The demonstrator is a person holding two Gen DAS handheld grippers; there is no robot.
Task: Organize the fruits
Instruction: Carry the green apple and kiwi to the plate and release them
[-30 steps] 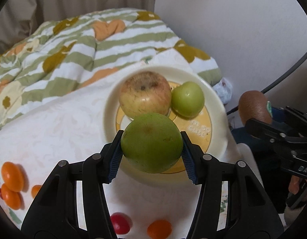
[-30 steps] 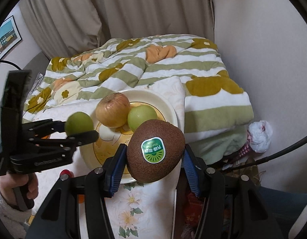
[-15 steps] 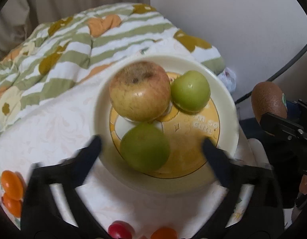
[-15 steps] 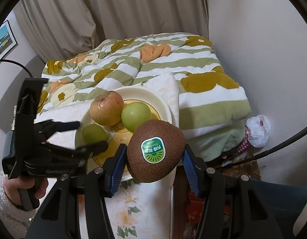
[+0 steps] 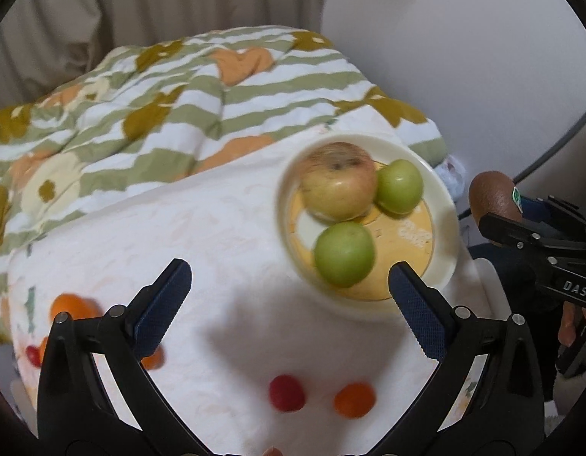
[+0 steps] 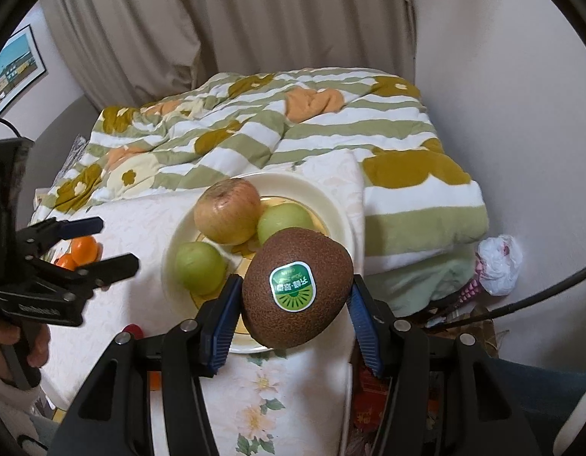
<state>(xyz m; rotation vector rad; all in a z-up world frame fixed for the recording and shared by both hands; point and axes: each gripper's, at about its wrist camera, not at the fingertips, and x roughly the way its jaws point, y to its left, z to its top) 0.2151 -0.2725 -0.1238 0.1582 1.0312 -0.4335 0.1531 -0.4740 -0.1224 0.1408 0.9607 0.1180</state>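
Note:
A cream plate (image 5: 443, 262) (image 6: 332, 205) on the white cloth holds a yellow-red apple (image 5: 336, 180) (image 6: 228, 211) and two green fruits, the near one (image 5: 344, 252) (image 6: 199, 268) and the far one (image 5: 399, 186) (image 6: 283, 218). My left gripper (image 5: 289, 296) (image 6: 99, 243) is open and empty, left of and below the plate. My right gripper (image 6: 293, 304) is shut on a brown kiwi (image 6: 296, 287) (image 5: 490, 197) with a green sticker, held above the plate's near right edge.
Small orange and red tomatoes lie on the cloth: a red one (image 5: 287, 393), an orange one (image 5: 353, 399), more at the left (image 5: 70, 306) (image 6: 84, 249). A striped quilt (image 5: 160, 95) is behind. A wall and a white bag (image 6: 498, 264) are to the right.
My left gripper opened and let the green fruit go onto the plate, then drew back to the left. The right gripper kept hold of the kiwi, nearly still.

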